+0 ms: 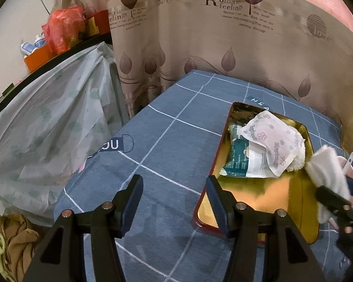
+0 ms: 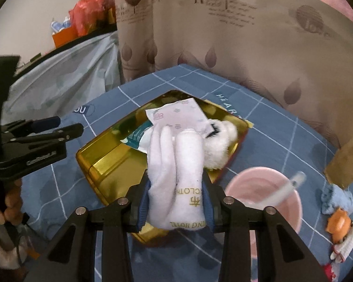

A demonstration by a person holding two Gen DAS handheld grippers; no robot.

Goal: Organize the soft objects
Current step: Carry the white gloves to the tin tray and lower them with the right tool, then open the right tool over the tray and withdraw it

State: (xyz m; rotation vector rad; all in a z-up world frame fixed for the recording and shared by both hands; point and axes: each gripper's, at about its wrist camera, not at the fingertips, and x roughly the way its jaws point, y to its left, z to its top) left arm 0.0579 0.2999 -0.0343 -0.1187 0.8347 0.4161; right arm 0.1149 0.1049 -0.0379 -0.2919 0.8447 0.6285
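While our right gripper clamps a folded white cloth with gold lettering above the gold tin, our left gripper hangs with its jaws apart and nothing between them, over the blue checked cover at the tin's near corner. Inside the tin lie a flowered white packet, a teal packet and a fluffy white item. A pink bowl sits just beside the tin.

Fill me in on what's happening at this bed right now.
A person holding two grippers is sorting soft items into a gold tin tray on the blue checked bedspread. The right gripper is shut on a folded white hotel cloth, above the tray. The left gripper is open and empty at the tray's near edge. A floral packet, a teal pack and a white fluffy item already lie inside.
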